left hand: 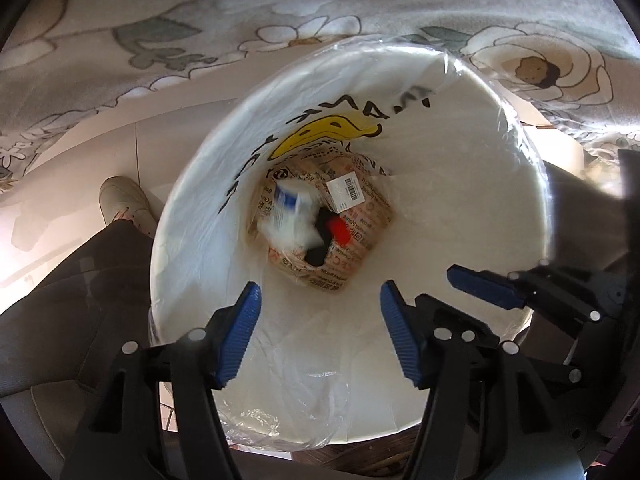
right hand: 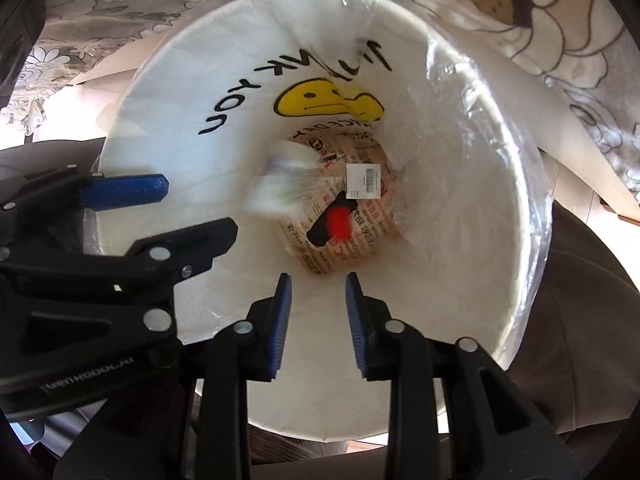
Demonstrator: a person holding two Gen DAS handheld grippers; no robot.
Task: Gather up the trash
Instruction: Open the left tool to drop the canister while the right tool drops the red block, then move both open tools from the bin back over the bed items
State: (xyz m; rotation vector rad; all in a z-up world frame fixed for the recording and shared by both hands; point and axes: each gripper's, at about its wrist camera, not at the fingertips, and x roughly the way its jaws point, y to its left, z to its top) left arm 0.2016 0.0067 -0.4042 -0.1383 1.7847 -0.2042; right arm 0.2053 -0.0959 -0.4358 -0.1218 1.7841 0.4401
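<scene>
A white round trash bin (left hand: 460, 208) lined with a clear bag bearing a yellow smiley face sits below both grippers; it also shows in the right wrist view (right hand: 452, 216). At its bottom lie printed brown paper (left hand: 360, 236), a red and black item (left hand: 336, 228) and a blurred white and blue wrapper (left hand: 288, 216), which appears in mid-fall in the right wrist view (right hand: 280, 184). My left gripper (left hand: 320, 332) is open and empty above the bin's mouth. My right gripper (right hand: 318, 324) is open and empty beside it, and it also shows in the left wrist view (left hand: 500, 286).
A flower-patterned cloth (left hand: 200, 32) hangs behind the bin. A person's dark trouser leg (left hand: 72, 300) and pale shoe (left hand: 124, 204) are to the left on a pale floor. A dark seat (right hand: 580, 320) is at the right.
</scene>
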